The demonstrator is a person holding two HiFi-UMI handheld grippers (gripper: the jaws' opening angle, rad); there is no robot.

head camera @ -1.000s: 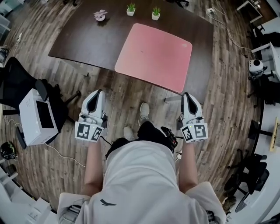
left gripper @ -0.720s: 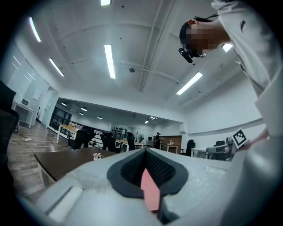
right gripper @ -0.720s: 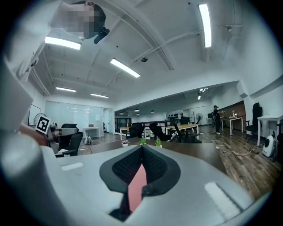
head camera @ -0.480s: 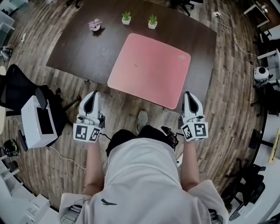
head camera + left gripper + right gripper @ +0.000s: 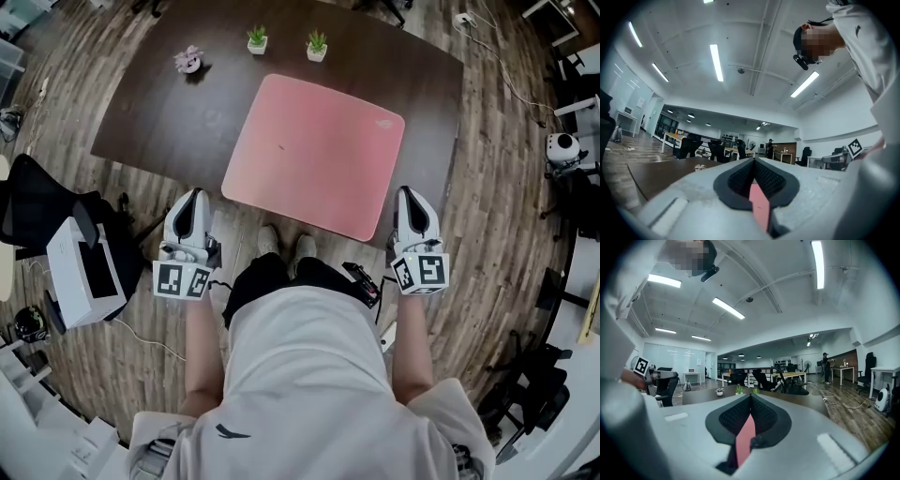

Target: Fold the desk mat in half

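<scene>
Left tool [image 5: 754, 161], right tool [image 5: 750, 397] closed; desk mat [image 5: 744, 441] sliver.

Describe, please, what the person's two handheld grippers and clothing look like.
Both the left gripper and right gripper are white, rounded shells tapering forward, lined with black textured pads. Each carries a cube of black-and-white square markers. The person wears a white short-sleeved shirt with a dark logo.

No words or numbers can be read.
Black-and-white square markers stand on the cube [image 5: 185, 279] of the left gripper [image 5: 193, 195] and on the cube [image 5: 421, 273] of the right gripper [image 5: 409, 193]. The dark logo [image 5: 232, 433] on the shirt [image 5: 309, 375] and the pale mark [image 5: 385, 122] on the desk mat [image 5: 314, 155] are too small to read.
</scene>
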